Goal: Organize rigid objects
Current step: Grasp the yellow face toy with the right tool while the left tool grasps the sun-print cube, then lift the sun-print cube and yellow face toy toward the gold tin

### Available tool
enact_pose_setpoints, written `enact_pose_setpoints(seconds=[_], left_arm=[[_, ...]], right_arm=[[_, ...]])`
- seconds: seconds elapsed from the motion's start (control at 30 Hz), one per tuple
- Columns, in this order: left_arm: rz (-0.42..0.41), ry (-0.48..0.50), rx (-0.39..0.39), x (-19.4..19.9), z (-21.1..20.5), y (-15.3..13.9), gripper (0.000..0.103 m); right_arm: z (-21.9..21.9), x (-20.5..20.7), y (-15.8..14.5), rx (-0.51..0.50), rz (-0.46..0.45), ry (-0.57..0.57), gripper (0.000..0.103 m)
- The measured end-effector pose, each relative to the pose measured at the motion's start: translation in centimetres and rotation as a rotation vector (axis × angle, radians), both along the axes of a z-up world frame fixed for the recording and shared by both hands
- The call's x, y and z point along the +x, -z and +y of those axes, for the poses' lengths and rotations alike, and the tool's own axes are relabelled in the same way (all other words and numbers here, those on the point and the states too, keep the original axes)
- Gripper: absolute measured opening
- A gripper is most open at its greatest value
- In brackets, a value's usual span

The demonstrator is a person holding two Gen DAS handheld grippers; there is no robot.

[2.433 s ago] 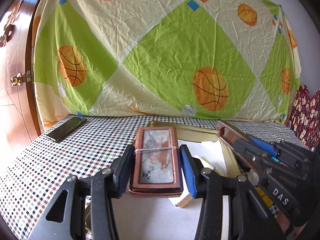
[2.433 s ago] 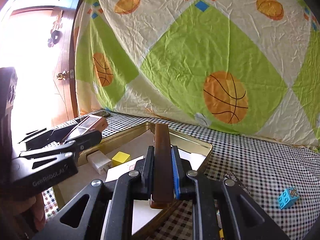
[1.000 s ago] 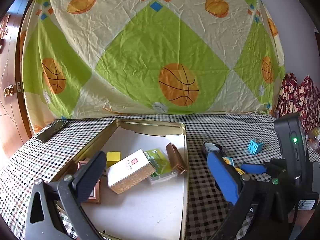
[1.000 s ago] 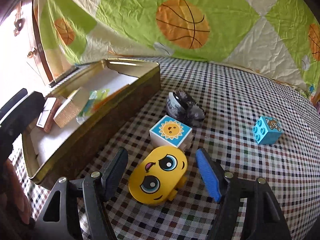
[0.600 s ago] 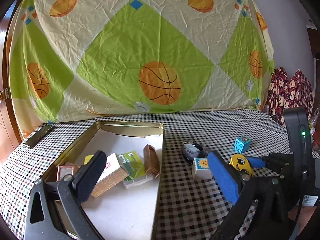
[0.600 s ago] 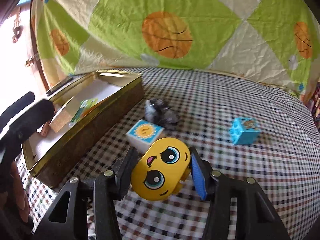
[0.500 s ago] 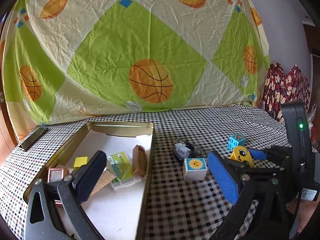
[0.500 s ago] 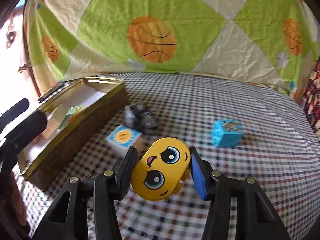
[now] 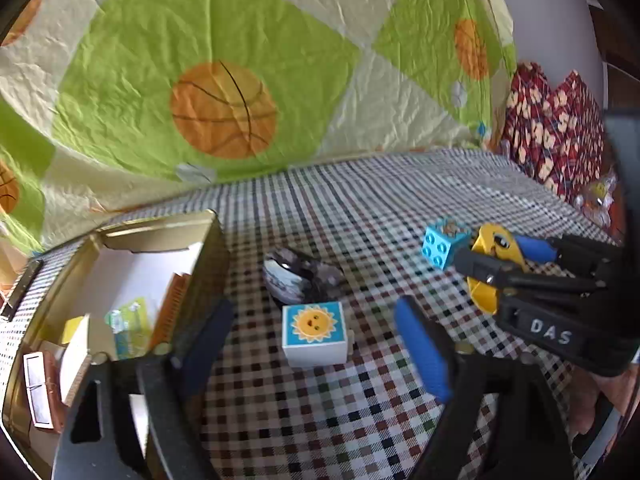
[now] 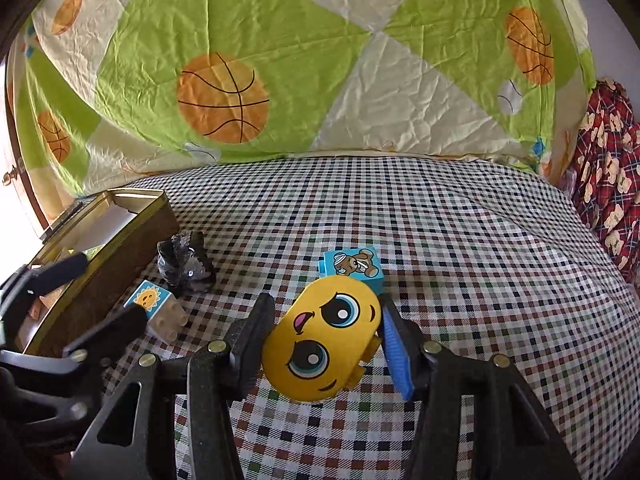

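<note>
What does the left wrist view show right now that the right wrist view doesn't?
Only the left wrist view: the tin's contents, such as the green packet, and the left gripper closing around the sun block, not yet touching. Only the right wrist view: the yellow face toy's front and the bear on the blue block. Both: tin, dark lump, right gripper gripping the toy.
</note>
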State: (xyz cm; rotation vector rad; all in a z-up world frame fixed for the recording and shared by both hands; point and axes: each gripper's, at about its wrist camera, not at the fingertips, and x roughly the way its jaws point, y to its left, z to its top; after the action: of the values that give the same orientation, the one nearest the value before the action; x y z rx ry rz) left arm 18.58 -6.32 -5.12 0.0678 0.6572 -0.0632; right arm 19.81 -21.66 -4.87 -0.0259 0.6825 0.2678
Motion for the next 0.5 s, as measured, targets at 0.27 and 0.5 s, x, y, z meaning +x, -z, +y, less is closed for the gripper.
enact_pose_setpoints(seconds=[0.27, 0.5], left_arm=[[0.119, 0.010, 0.003, 2.0, -0.4, 1.4, 0.078], [0.207, 0.029, -0.058, 3.2, 0.3, 2.6, 0.042]], right_arm=[[-0.1, 0.1, -0.1, 0.015, -0.009, -0.012, 0.054], [-0.1, 0.0, -0.1, 0.019, -0.011, -0.014, 0.054]])
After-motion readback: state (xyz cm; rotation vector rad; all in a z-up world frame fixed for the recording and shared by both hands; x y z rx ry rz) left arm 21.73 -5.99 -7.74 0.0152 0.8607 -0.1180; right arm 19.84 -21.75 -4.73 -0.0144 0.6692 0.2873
